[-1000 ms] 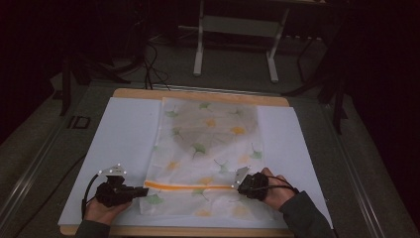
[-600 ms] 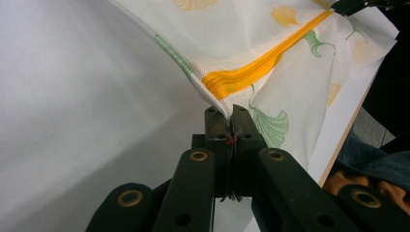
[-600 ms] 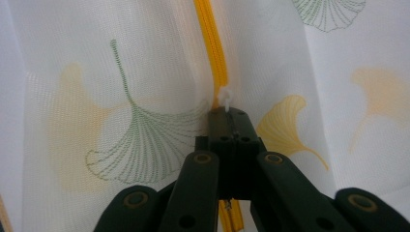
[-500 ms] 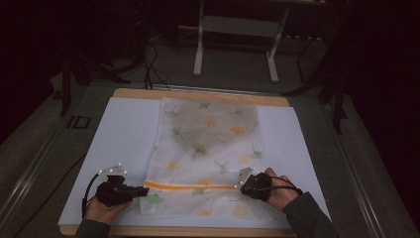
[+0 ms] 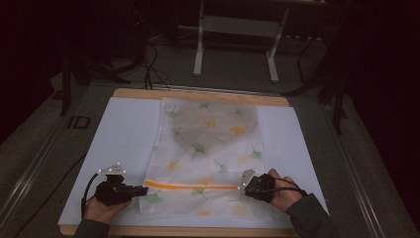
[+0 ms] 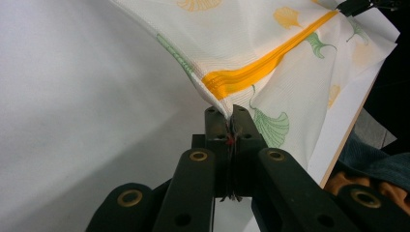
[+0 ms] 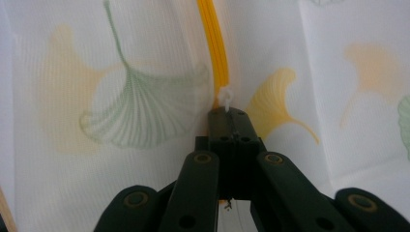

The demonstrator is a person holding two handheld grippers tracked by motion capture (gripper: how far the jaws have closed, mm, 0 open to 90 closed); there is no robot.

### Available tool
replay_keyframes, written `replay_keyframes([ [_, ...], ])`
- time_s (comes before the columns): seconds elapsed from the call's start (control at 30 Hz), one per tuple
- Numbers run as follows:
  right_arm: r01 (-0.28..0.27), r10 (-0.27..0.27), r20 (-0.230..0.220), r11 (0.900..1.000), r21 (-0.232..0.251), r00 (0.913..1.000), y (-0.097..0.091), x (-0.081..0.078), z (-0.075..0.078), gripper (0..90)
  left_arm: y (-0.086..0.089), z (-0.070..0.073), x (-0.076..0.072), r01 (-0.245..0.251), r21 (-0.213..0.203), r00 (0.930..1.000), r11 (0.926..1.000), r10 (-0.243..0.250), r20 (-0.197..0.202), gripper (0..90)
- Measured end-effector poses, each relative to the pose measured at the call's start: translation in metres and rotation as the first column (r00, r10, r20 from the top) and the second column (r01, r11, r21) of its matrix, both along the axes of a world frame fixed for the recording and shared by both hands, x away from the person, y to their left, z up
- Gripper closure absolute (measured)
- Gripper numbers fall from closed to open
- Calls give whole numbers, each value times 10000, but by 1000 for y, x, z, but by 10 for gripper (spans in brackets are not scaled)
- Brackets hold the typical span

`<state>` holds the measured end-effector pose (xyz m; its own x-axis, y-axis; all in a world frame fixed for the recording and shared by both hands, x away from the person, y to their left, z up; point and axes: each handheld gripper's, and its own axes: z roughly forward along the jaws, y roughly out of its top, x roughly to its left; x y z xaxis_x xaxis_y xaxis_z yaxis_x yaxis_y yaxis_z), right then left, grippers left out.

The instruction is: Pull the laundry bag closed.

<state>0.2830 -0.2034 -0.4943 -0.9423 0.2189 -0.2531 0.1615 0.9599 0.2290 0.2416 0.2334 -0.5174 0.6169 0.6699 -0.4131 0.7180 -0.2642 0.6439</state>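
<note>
A white mesh bag point(image 5: 208, 139) printed with green and yellow ginkgo leaves lies flat on the white sheet, with an orange zipper point(image 5: 190, 186) running across its near part. At the zipper's left end my left gripper point(image 5: 141, 189) is shut on the bag's corner; in the left gripper view the jaws point(image 6: 226, 112) pinch the fabric just below the orange zipper point(image 6: 251, 67). The right gripper point(image 5: 243, 187) sits at the zipper's right end. In the right gripper view it point(image 7: 227, 113) is shut on the small white zipper pull point(image 7: 226, 99) at the end of the orange zipper point(image 7: 215, 43).
A white sheet point(image 5: 124, 134) covers the wooden table point(image 5: 198, 94), whose near edge runs just below both hands. Behind the table stands a metal frame point(image 5: 235, 29) on a dark floor with cables. The right gripper point(image 6: 355, 6) shows far off in the left gripper view.
</note>
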Motion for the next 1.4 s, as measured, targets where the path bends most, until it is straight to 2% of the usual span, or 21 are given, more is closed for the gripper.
replay_keyframes([
  [0.3,322,-321,43,9990,-298,9995,-17,-3,1,900,0,0,0,-2,-31,10000,10000,2,-19,889],
  [0.6,526,-524,66,9981,-324,9986,-29,-4,5,900,-2,0,0,109,-38,9999,9999,-109,-58,888],
  [0.73,632,-615,239,9947,-805,9978,-34,-4,3,900,0,0,0,45,-75,10000,10000,-46,-73,889],
  [1.1,1010,-991,277,9918,-784,9947,-52,-8,4,900,-6,-3,-3,375,-103,9990,9992,-377,-225,888],
  [1.4,1286,-1280,174,9911,-338,9916,-57,-10,1,900,-7,-4,-3,422,38,9988,9991,-421,-258,885],
])
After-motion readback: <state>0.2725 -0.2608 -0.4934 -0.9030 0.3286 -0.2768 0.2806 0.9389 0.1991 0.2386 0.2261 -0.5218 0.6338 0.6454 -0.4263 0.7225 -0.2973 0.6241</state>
